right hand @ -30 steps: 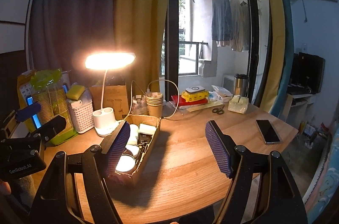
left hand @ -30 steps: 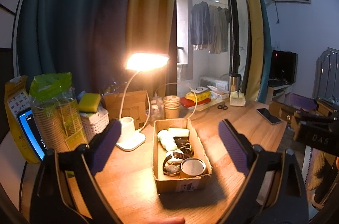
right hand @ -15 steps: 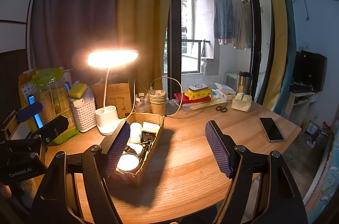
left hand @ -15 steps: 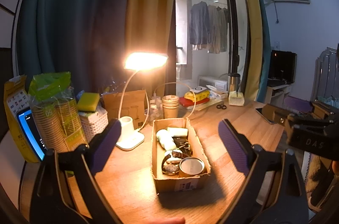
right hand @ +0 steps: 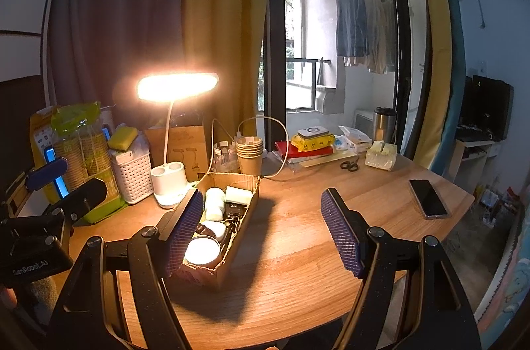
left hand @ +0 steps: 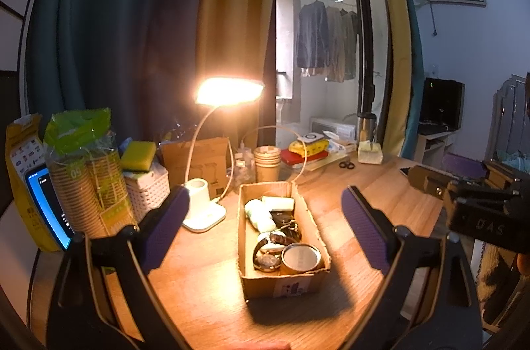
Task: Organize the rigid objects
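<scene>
Both of your tools hang above the near edge of the wooden table (right hand: 298,267), fingers spread wide and carrying nothing: the left gripper (left hand: 265,234) frames the cardboard box (left hand: 281,282) squarely, while the right gripper (right hand: 261,230) sits off to its right, over bare wood.

The box lies just beyond your fingertips, already filled: a round tin (left hand: 300,257) at the near end, a wristwatch (left hand: 266,255) beside it, dark keys or clips mid-box, white cases (left hand: 261,217) at the far end. That fits either a sorted box or one waiting to be unpacked, so settle which before you commit. If you reach in, come down vertically and close on one item only; the pieces touch, and the tin could roll.

What the dark tangle mid-box really is, I can't make out. From the right view a finger pad covers the box's near left corner.

Farther back stand the lit desk lamp (left hand: 202,211), paper cups (left hand: 266,163), scissors (right hand: 349,165) and a phone (right hand: 429,198).
</scene>
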The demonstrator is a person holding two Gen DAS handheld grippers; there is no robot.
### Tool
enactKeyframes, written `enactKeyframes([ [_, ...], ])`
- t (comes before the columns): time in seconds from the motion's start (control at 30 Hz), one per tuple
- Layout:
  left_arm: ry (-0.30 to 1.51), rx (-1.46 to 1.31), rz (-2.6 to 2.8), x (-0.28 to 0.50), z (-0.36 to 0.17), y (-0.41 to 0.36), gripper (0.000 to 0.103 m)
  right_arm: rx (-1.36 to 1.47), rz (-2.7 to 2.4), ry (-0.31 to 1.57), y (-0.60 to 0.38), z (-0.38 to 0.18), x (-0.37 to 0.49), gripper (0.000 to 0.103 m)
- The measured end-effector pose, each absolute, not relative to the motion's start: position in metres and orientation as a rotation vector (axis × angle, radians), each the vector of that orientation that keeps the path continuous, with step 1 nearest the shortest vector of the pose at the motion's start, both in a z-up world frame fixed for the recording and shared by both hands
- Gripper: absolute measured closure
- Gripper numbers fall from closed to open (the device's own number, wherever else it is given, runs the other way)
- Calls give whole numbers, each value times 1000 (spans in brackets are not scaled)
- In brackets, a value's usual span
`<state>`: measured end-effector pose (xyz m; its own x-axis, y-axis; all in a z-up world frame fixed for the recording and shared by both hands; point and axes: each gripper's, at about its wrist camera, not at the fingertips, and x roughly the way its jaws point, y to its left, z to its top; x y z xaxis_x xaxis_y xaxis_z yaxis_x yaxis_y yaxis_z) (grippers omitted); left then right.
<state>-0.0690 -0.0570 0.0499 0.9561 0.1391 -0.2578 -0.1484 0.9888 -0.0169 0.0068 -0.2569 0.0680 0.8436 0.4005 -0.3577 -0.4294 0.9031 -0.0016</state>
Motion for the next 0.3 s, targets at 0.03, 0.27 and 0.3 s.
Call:
enactKeyframes([
  [0.03,259,-37,147,-70,50,-57,9,-83,438,361,-257,67,7,26],
  [0.27,266,-40,118,-68,47,-57,9,-82,439,362,-256,67,8,26],
  [0.3,272,-45,109,-67,47,-56,9,-83,439,362,-256,67,8,26],
])
